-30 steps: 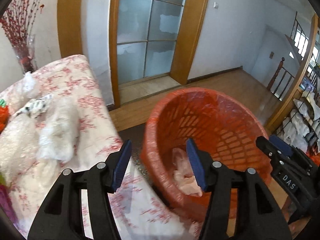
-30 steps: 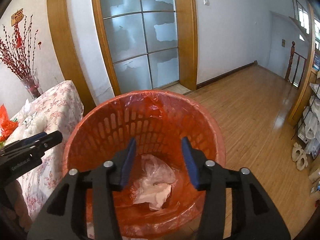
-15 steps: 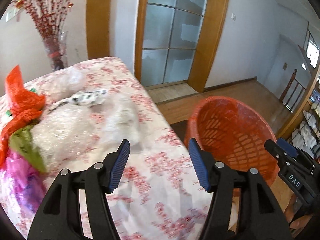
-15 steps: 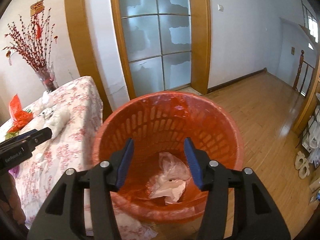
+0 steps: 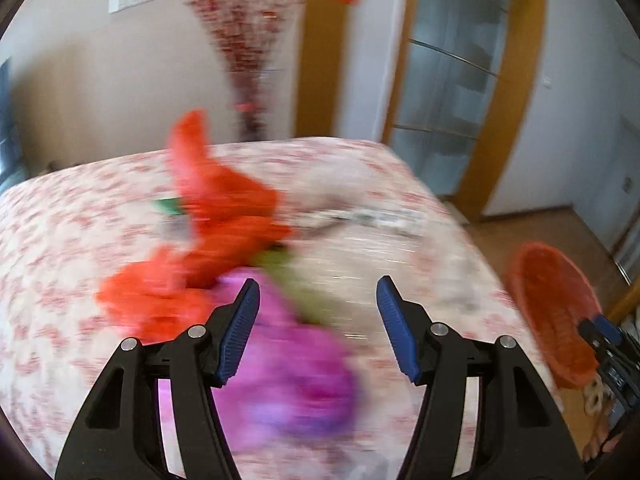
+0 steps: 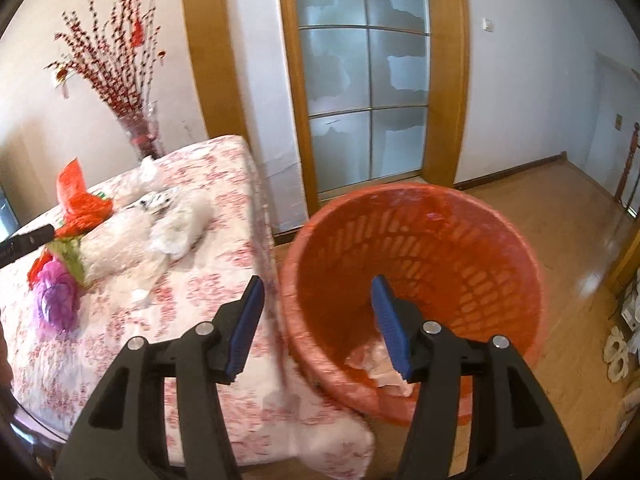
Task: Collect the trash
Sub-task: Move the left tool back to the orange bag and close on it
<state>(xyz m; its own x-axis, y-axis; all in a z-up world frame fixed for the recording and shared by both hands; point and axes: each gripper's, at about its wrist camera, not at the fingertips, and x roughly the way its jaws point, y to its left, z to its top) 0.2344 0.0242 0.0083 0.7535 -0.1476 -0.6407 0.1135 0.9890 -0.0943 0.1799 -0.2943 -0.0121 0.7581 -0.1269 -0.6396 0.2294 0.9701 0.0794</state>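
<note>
Blue-padded left gripper (image 5: pixel 318 322) gapes empty above the purple bag (image 5: pixel 296 384), orange bag (image 5: pixel 216 236) beyond. Right gripper (image 6: pixel 318 326), empty, jaws opening, straddles the orange basket (image 6: pixel 500 240) rim beside the floral table (image 6: pixel 208 308).

A table draped in a white cloth with a red floral print (image 6: pixel 208 296) is carrying a loose heap of trash: a crumpled orange-red plastic bag (image 6: pixel 78 204) is lying toward the far left, with a bright purple plastic wrapper (image 6: pixel 56 300) and a scrap of green (image 6: pixel 70 256) sitting nearer, touching it. Fluffy white plastic wrappings (image 6: pixel 160 232) are sprawling just beside these. On the wooden plank floor (image 6: pixel 568 216), a round orange slatted plastic basket (image 6: pixel 440 252) is standing against the table's edge.
</note>
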